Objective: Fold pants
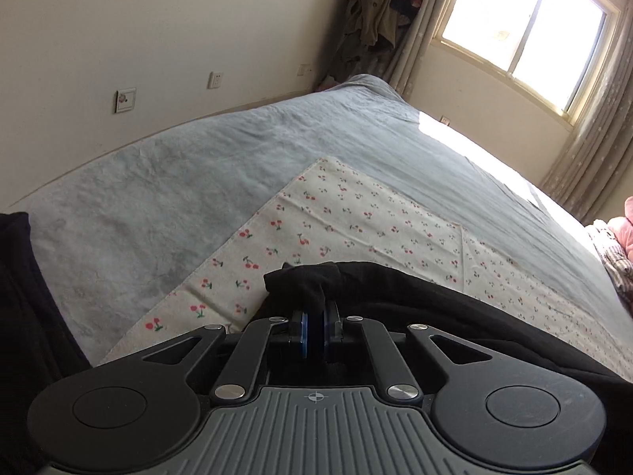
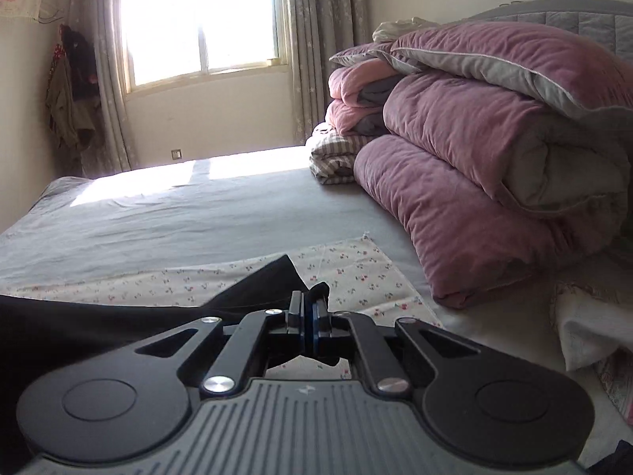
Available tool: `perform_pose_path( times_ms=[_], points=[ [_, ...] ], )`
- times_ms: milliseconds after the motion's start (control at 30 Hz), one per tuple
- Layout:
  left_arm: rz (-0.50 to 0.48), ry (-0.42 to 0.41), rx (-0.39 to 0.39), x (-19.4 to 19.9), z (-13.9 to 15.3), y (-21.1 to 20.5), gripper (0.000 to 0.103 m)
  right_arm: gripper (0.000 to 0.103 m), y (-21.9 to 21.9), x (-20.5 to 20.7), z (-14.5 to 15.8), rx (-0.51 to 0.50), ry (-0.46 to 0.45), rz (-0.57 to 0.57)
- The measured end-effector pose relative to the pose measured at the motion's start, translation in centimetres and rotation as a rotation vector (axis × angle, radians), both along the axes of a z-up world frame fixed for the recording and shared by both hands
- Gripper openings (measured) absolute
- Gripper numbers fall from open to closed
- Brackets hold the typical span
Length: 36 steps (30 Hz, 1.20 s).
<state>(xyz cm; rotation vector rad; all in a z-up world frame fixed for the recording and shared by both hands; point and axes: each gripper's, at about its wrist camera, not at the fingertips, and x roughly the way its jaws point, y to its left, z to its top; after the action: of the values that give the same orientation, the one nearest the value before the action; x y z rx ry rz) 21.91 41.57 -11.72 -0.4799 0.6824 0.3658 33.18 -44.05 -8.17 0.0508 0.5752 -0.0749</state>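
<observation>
Nearest to us in the left wrist view, the left tongs [image 1: 315, 328] are clenched on a bunched edge of the black pants [image 1: 415, 289]. A small fold of the dark cloth stands up just above the two blue pads, and the rest of the pants runs away to the right, lifted over the bed. In the right wrist view we see the right tongs [image 2: 309, 326] also clenched on the pants [image 2: 253, 289]. The pads are pressed together with a corner of black cloth caught between them, and the cloth stretches off to the left side of that picture.

Under the pants lies a white cloth with small red cherries [image 1: 348, 217], spread flat on the grey bed sheet [image 1: 166, 182]. In the right view the same cherry cloth [image 2: 356, 273] shows beyond the tongs, with the pants partly covering it.

Farther on, at the right side of the right view, we see a pile of folded purple quilts [image 2: 494, 150] with pink blankets [image 2: 356, 95] and a striped cloth [image 2: 336, 154] beside it, all at the head of the bed. Sunlight falls in a bright patch on the far part of the sheet. At the far wall there is a window [image 2: 201, 19] with grey curtains [image 2: 316, 39], and some clothes [image 2: 71, 91] hang in the corner left of it. In the left view we see two wall sockets [image 1: 215, 79] above the bed edge.
</observation>
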Motion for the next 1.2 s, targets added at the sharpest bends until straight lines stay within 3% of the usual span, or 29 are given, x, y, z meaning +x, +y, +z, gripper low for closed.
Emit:
perform_pose_path(
  times_ms=[33, 100, 167, 233, 267, 333, 400, 533, 633, 700, 767, 800, 833, 867, 900, 933, 1000, 1067, 1200],
  points=[
    [-0.001, 0.03, -0.033, -1.2, -1.2, 0.2, 0.007, 0.0, -0.8, -0.9, -2.8, -0.008, 0.113, -0.029],
    [0.007, 0.067, -0.073, -3.4, -3.1, 0.7, 0.013, 0.0, -1.7, -2.9, -6.4, -0.012, 0.224, -0.062],
    [0.021, 0.093, -0.119, -5.2, -4.0, 1.5, 0.03, 0.0, -1.9, -4.9, -7.8, -0.017, 0.241, -0.097],
    [0.048, 0.076, -0.169, -7.1, -3.7, 2.1, 0.037, 0.0, -2.1, -5.8, -7.5, -0.013, 0.233, -0.158],
    [0.061, 0.061, -0.189, -8.0, -3.3, 2.1, 0.038, 0.005, -2.0, -6.1, -7.1, -0.025, 0.228, -0.197],
    [0.087, 0.043, -0.205, -9.1, -2.3, 1.5, 0.039, 0.035, -1.7, -6.5, -5.9, -0.036, 0.225, -0.253],
    [0.089, 0.025, -0.231, -9.4, -1.5, 0.7, 0.042, 0.048, -0.9, -7.3, -4.9, 0.001, 0.202, -0.257],
    [0.065, 0.028, -0.264, -8.1, -1.2, -1.5, 0.047, 0.046, 0.5, -8.9, -5.4, 0.08, 0.249, -0.274],
    [0.08, 0.121, -0.243, -6.1, -2.4, -2.8, 0.05, 0.037, 1.3, -7.6, -7.0, 0.118, 0.301, -0.257],
    [0.13, 0.191, -0.256, -5.2, -3.8, -3.0, 0.05, 0.037, 1.4, -6.4, -7.5, 0.128, 0.319, -0.301],
    [0.164, 0.228, -0.257, -4.7, -4.9, -3.1, 0.048, 0.036, 1.0, -5.0, -8.6, 0.18, 0.395, -0.352],
    [0.191, 0.238, -0.252, -4.6, -5.5, -3.2, 0.043, 0.03, 1.0, -4.1, -9.6, 0.176, 0.459, -0.374],
    [0.202, 0.237, -0.248, -4.4, -5.9, -3.3, 0.022, 0.02, 1.1, -3.7, -10.1, 0.154, 0.48, -0.388],
    [0.212, 0.236, -0.235, -4.3, -6.1, -3.4, 0.009, 0.012, 1.4, -3.5, -10.4, 0.117, 0.477, -0.403],
    [0.224, 0.232, -0.227, -4.2, -5.9, -3.5, 0.005, 0.0, 1.7, -3.3, -10.4, 0.086, 0.471, -0.42],
    [0.234, 0.213, -0.236, -4.3, -5.6, -3.3, 0.0, 0.0, 1.6, -3.5, -10.0, 0.093, 0.452, -0.431],
    [0.256, 0.132, -0.305, -4.7, -4.5, -2.2, 0.0, 0.0, 0.8, -4.0, -8.9, 0.213, 0.376, -0.409],
    [0.27, 0.068, -0.361, -4.8, -3.0, -1.1, 0.0, 0.0, 0.8, -3.8, -6.8, 0.245, 0.296, -0.376],
    [0.271, -0.07, -0.422, -6.4, -0.2, 0.0, 0.0, 0.0, 0.9, -3.2, 0.2, 0.394, 0.077, -0.246]
  ],
)
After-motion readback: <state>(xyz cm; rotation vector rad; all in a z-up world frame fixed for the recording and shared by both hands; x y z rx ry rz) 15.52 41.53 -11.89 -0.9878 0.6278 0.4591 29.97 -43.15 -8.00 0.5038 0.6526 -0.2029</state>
